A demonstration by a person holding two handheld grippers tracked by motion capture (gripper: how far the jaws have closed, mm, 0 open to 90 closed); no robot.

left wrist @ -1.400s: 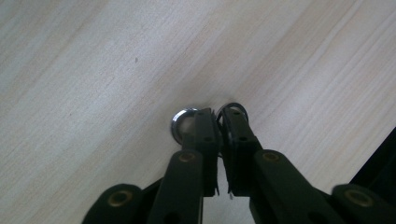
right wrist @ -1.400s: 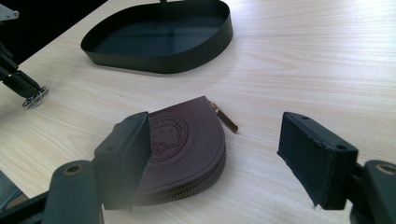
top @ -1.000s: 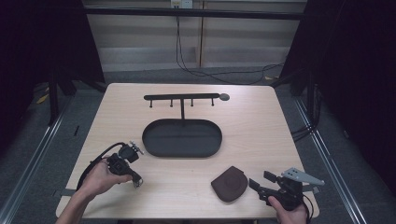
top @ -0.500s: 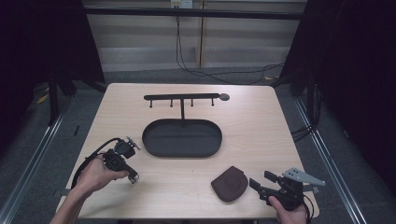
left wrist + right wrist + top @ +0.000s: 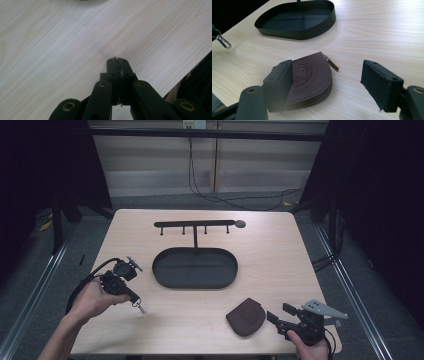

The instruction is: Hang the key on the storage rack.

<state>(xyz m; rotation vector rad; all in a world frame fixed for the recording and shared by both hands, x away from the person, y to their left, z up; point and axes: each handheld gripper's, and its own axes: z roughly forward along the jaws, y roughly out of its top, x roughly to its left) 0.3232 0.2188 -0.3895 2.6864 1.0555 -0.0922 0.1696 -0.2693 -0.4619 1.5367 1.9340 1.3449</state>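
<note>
Bench (image 5: 280,255): one pale wooden top carrying everything, set on a grey floor.
Tray (image 5: 195,268): one dark oval tray at the middle of the bench, nothing lying in it; a post rises from its far edge.
Rack (image 5: 195,224): one black bar on that post, with four short pegs hanging under it.
Coin pouch (image 5: 312,77): one brown leather zip pouch, lying flat near the bench's near right edge, clear of the tray.
Right gripper (image 5: 327,82): jaws spread, one either side of the pouch, not pressing it.
Left gripper (image 5: 137,304): near left, jaws pressed together, pinching a small metal clip (image 5: 223,41) that hangs above the bench.
</note>
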